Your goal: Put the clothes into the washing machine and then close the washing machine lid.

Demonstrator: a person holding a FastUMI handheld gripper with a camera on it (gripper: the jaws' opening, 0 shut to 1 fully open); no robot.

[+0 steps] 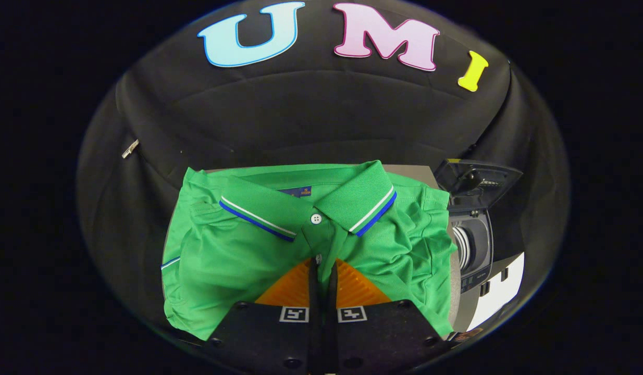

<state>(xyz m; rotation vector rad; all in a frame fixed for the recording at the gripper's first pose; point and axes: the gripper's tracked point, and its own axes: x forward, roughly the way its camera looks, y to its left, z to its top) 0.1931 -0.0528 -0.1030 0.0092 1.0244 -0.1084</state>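
A green polo shirt with a blue-and-white striped collar lies spread over a grey table, just ahead of and under my fingers. My gripper is shut on the shirt's front placket, just below the white collar button. A strip of green cloth shows between the two fingers. To the right of the shirt stands a small washing machine with its dark lid raised. Its drum opening faces up beside the shirt's right sleeve.
The black cloth wall of the booth rises close behind the table and curves around both sides. A small silver zip pull hangs on it at the left. The washing machine's control strip lies along the near rim of its opening.
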